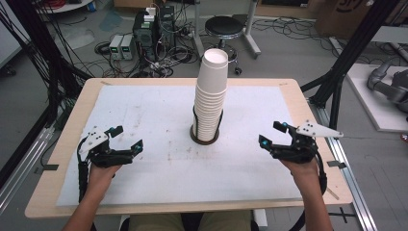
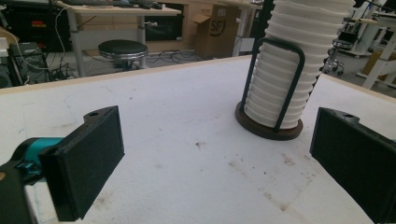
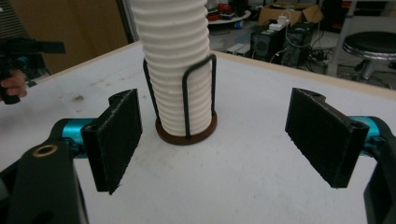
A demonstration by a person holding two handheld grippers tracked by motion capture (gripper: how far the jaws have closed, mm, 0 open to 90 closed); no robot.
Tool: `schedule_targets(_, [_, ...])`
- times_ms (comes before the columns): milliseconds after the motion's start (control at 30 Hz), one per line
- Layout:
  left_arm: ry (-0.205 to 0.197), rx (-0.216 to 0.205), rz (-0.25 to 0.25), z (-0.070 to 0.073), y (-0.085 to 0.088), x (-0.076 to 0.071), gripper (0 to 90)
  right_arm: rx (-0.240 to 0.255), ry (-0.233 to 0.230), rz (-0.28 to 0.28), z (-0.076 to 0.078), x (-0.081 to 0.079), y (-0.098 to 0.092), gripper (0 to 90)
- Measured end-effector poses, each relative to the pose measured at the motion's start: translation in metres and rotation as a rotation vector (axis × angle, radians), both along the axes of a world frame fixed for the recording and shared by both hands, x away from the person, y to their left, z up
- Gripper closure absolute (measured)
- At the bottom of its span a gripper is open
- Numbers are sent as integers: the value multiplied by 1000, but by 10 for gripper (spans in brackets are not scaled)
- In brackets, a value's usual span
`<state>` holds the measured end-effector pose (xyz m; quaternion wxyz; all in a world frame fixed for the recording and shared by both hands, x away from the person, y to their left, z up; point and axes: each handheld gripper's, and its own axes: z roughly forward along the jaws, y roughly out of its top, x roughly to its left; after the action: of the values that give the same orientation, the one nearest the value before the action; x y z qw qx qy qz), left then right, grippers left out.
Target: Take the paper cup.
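1. The left gripper (image 1: 126, 139) rests low over the white mat (image 1: 144, 110) at the table's left side, jaws spread wide and holding nothing.
2. At the mat's middle stands the stack of white paper cups (image 1: 210, 96), upright in a holder with a dark round base (image 1: 204, 139) and black wire loops (image 2: 280, 84). It is well apart from both grippers.
3. The right gripper (image 1: 273, 134) sits at the right side, jaws likewise wide apart and empty, its grey plate on top.
4. In the left gripper view, a cardboard box (image 2: 212, 32) behind the table bears "SF" in a ring; no other writing is legible.
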<state>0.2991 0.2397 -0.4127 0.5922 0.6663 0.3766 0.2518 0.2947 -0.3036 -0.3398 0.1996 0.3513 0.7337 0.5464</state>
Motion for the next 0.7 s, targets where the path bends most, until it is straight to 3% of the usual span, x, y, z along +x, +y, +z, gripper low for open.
schedule_targets(100, [-6, -12, -14, 0, -1, 0, 29, 2, -1, 32, 22, 12, 4, 193])
schedule_targets(133, [-6, -12, -14, 0, -1, 0, 29, 2, -1, 32, 22, 12, 4, 193])
schedule_targets(167, [-7, -12, -13, 0, -1, 0, 28, 15, 0, 48, 36, 21, 7, 193])
schedule_targets(233, [-5, -12, -11, 0, 0, 0, 29, 12, -5, 56, 41, 24, 9, 193])
schedule_targets(267, [-2, -12, -12, -1, 0, 0, 28, 7, -8, 83, 56, 32, 16, 193])
schedule_targets(333, [1, -12, -13, -1, -1, 0, 28, 4, -13, 93, 60, 35, 19, 193])
schedule_targets(367, [0, -13, -11, -1, -1, 0, 28, 13, -21, 118, 73, 43, 28, 193])
schedule_targets(700, [2, -16, -14, -2, 0, 1, 28, -34, -39, 203, 114, 63, 64, 193])
